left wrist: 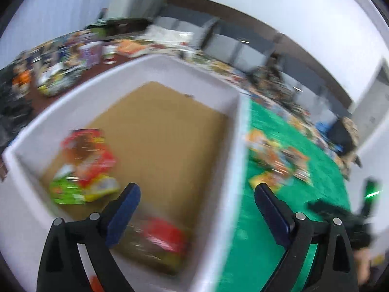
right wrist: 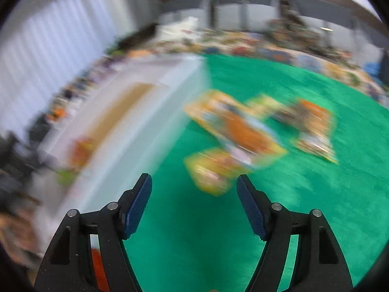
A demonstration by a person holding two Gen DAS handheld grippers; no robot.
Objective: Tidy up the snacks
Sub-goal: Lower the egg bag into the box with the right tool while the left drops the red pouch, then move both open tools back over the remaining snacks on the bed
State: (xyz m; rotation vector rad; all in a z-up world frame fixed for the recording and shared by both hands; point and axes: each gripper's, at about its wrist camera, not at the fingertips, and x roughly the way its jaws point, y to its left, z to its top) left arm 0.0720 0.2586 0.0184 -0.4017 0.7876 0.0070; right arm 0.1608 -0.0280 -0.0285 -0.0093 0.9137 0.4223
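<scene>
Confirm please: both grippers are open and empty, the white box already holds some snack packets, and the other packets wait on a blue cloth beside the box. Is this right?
Not quite: the cloth is green, not blue, as the right wrist view shows. The rest holds: left gripper and right gripper are open and empty, the white box holds snack packets, and other packets lie on the cloth beside it.

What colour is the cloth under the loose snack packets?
Bright green cloth, clearest in the right wrist view.
</scene>
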